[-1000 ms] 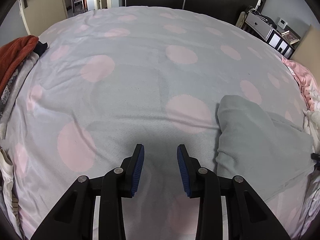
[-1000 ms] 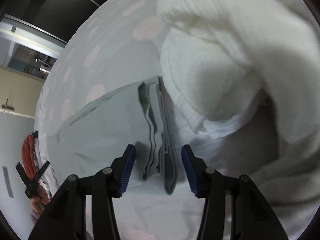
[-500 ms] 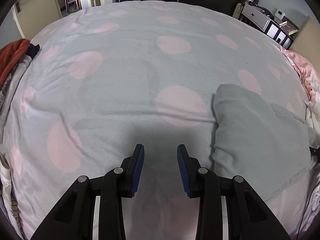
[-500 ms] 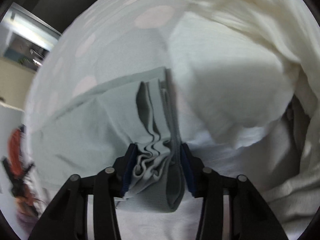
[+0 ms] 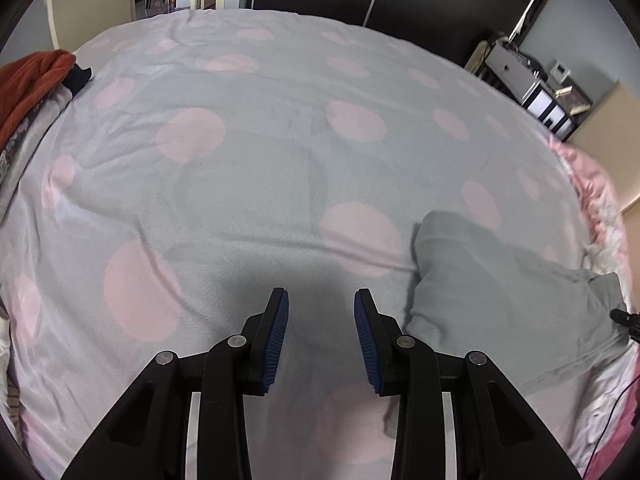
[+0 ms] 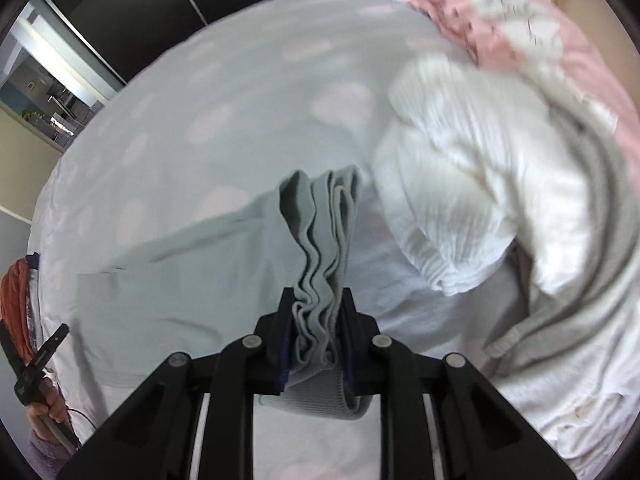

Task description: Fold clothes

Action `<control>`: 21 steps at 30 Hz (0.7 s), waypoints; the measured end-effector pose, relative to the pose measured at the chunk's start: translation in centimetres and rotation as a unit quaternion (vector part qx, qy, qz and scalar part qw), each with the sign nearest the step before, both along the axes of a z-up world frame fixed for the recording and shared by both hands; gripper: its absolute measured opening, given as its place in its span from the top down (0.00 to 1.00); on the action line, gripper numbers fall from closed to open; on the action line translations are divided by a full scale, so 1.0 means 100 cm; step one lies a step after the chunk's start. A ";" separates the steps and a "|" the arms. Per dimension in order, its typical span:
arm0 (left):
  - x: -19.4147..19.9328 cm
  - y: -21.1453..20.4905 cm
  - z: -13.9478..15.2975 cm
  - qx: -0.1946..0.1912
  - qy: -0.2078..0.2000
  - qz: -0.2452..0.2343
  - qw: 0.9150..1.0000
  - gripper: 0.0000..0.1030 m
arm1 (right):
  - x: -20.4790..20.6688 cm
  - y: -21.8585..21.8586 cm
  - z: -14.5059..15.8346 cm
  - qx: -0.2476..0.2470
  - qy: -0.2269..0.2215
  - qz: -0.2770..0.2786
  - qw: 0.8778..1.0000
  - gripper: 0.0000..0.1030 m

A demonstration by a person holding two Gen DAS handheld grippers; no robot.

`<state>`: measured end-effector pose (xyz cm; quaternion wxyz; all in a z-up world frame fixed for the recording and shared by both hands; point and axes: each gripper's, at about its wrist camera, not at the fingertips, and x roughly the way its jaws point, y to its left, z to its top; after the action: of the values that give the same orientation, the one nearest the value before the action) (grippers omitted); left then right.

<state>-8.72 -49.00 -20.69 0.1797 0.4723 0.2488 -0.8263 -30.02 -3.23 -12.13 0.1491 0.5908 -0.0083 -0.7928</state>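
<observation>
- Right gripper (image 6: 316,312): jaws clamped on bunched edge of grey-green garment (image 6: 168,276) (several layers pinched); remainder trails left over the dotted bedspread (image 6: 224,120).
- Left gripper (image 5: 320,320): jaws apart, empty; garment lies near right.

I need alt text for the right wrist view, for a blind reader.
The right tool is shut on the bunched edge of a folded grey-green garment lying on a dotted bedspread. A white ribbed sweater lies right of it.
</observation>
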 end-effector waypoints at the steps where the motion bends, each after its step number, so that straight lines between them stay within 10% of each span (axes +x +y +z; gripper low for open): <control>1: 0.002 -0.001 0.002 0.004 0.005 0.001 1.000 0.65 | 0.005 -0.012 0.010 0.002 0.007 0.005 1.000 0.82; 12: 0.015 -0.003 0.016 0.030 0.035 -0.008 0.999 0.65 | 0.059 -0.168 0.103 0.019 0.076 0.076 0.994 0.82; 21: 0.032 -0.020 0.027 0.063 0.055 0.003 0.996 0.65 | 0.107 -0.275 0.055 0.049 0.078 0.120 0.989 0.82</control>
<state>-5.54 -51.03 -17.99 0.1379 0.4354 0.3119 -0.8332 -19.30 -30.72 -6.60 0.2142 0.5306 0.1127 -0.8123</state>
